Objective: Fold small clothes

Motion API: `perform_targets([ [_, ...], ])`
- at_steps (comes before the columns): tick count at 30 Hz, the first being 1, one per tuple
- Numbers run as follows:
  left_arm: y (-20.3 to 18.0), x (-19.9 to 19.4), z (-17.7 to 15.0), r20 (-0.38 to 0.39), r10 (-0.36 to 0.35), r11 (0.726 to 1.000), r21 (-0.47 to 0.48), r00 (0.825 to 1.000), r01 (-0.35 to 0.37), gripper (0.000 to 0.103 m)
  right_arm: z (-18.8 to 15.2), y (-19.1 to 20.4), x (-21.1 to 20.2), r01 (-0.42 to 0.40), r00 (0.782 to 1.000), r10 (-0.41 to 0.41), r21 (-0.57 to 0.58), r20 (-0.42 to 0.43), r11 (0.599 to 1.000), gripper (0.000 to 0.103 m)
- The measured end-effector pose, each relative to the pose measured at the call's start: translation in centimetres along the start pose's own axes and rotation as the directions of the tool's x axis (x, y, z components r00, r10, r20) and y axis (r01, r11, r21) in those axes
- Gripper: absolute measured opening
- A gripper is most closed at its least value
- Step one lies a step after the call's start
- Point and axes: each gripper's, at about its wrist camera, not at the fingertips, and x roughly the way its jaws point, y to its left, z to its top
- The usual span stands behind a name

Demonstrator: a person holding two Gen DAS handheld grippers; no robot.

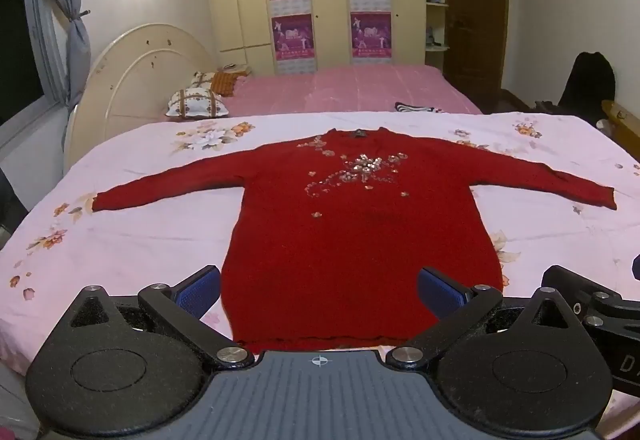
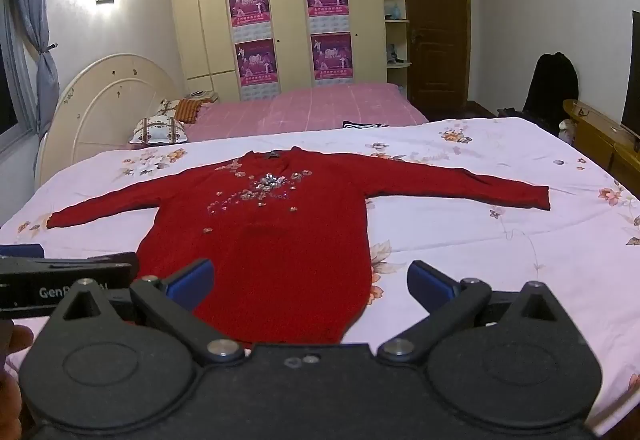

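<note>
Sweater (image 1: 360, 240) lies flat on the floral sheet (image 1: 140, 240), sleeves spread.
We hold the left gripper (image 1: 320, 290) and right gripper (image 2: 310, 282) released above its hem; pillows (image 1: 196, 102) sit well behind.

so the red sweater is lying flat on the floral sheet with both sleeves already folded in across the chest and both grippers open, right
Not quite. The red sweater does lie flat on the floral sheet, and the left gripper and right gripper are open, but the sleeves are not folded in: both stretch straight out to the sides. The left wrist view shows this.
</note>
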Motion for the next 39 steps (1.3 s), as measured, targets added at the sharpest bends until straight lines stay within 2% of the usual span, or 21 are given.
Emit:
perform_targets([
  [17,0.32,0.06,0.14,-0.007,-0.005,1.0,-0.009,1.0,0.005,0.103,0.27,0.94,0.17,-0.001,0.999,0.002,-0.02,0.044,1.0,0.102],
  [31,0.55,0.24,0.1,-0.008,-0.008,1.0,-0.015,1.0,0.008,0.103,0.09,0.84,0.16,-0.023,0.999,0.022,0.011,0.041,1.0,0.102],
  [39,0.86,0.64,0.26,-0.013,-0.012,1.0,-0.014,1.0,0.012,0.103,0.15,0.93,0.27,0.001,1.0,-0.001,-0.011,0.015,1.0,0.102],
])
